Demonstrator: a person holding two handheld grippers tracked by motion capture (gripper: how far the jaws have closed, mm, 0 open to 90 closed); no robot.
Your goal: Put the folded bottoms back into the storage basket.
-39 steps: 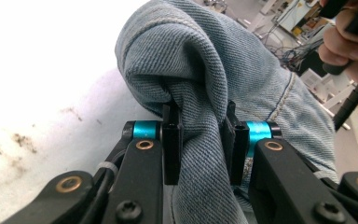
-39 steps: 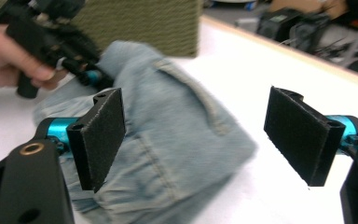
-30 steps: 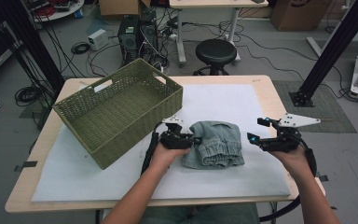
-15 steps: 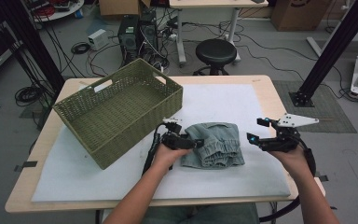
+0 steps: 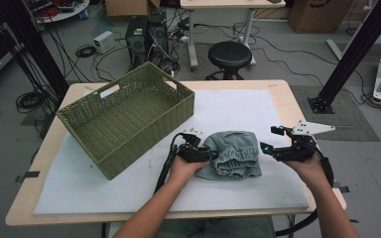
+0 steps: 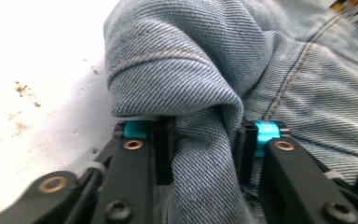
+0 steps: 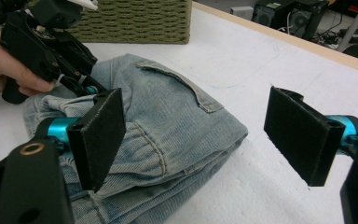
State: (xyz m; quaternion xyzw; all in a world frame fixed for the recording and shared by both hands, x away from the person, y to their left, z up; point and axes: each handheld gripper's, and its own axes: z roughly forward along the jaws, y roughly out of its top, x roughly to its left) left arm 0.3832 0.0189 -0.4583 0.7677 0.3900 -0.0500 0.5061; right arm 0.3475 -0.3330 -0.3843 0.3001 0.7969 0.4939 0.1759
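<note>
I judged the work to be at an early stage. The folded denim garment (image 5: 232, 159) lay on the white mat (image 5: 258, 114) in front of me, well outside the green woven basket (image 5: 124, 116), which stood to its left with nothing visible inside. If the garment had to go into the basket, the lifting and carrying were not yet done; only the first grip was made.

My left gripper (image 5: 209, 154) was at the left edge of the garment. In the left gripper view its jaws had just been closing, and a thick fold of denim (image 6: 200, 154) stood between them, pressed from both sides, so I took it as gripped.

My right gripper (image 5: 264, 147) hovered just beside the right edge of the garment, with its jaws wide apart and nothing between the pads (image 7: 100, 135); it pointed toward the cloth but did not touch it. Both forearms came in low from the near table edge, with the hands almost level above the mat.
</note>
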